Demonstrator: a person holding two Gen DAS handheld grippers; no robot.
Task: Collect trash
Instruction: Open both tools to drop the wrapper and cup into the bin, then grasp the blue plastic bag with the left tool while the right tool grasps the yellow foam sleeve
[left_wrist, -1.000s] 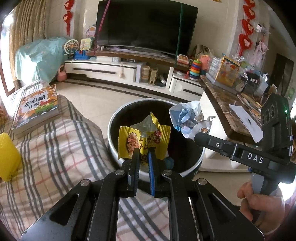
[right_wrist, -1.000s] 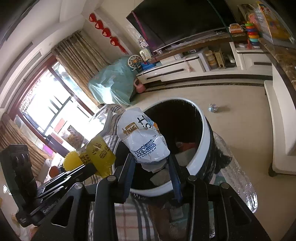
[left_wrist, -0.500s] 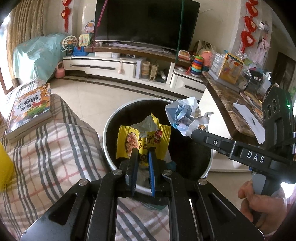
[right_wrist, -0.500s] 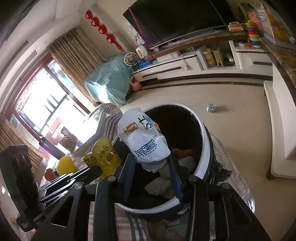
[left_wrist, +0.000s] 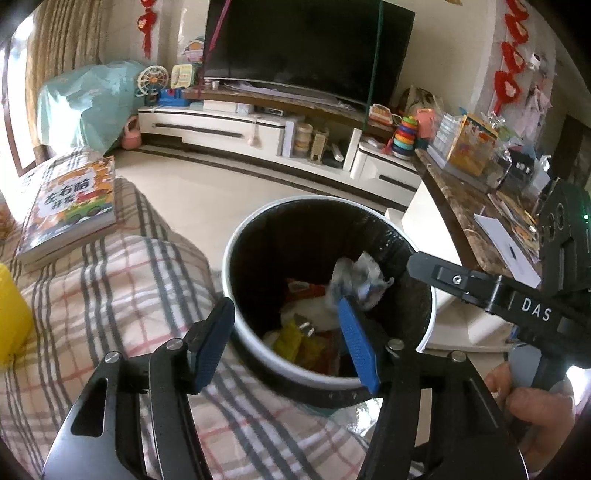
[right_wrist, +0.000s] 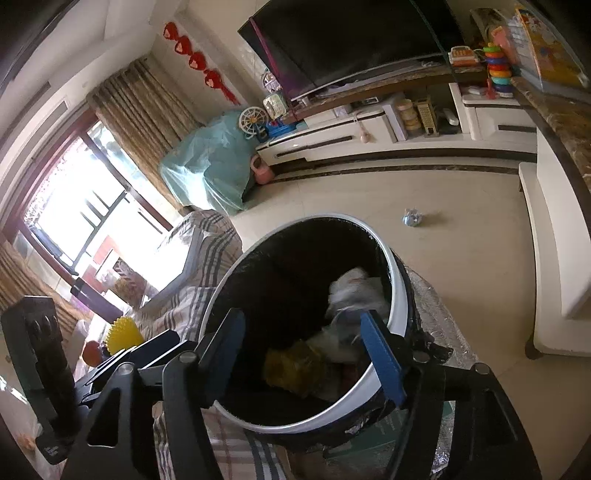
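A round black trash bin with a white rim (left_wrist: 229, 266) (right_wrist: 392, 269) stands right below both grippers. Inside it lie a yellow snack wrapper (left_wrist: 291, 341) (right_wrist: 291, 365) and a crumpled white bag (left_wrist: 358, 277) (right_wrist: 352, 290), which looks blurred. My left gripper (left_wrist: 284, 314) hangs over the bin's near rim; its jaws are opening with nothing between them. My right gripper (right_wrist: 303, 321) is also opening and empty above the bin, and one of its fingers (left_wrist: 458, 282) reaches in from the right. A small crumpled scrap (right_wrist: 413, 218) lies on the floor beyond the bin.
A plaid-covered seat (left_wrist: 110, 295) borders the bin on the left and carries a picture book (left_wrist: 70, 206) and a yellow spiky ball (right_wrist: 123, 334). A marble-topped table (left_wrist: 461, 195) with clutter stands to the right. A TV stand (left_wrist: 229, 125) runs along the far wall.
Both grippers have opened. The yellow wrapper left the left jaws and the white bag left the right jaws; both now lie in the bin.
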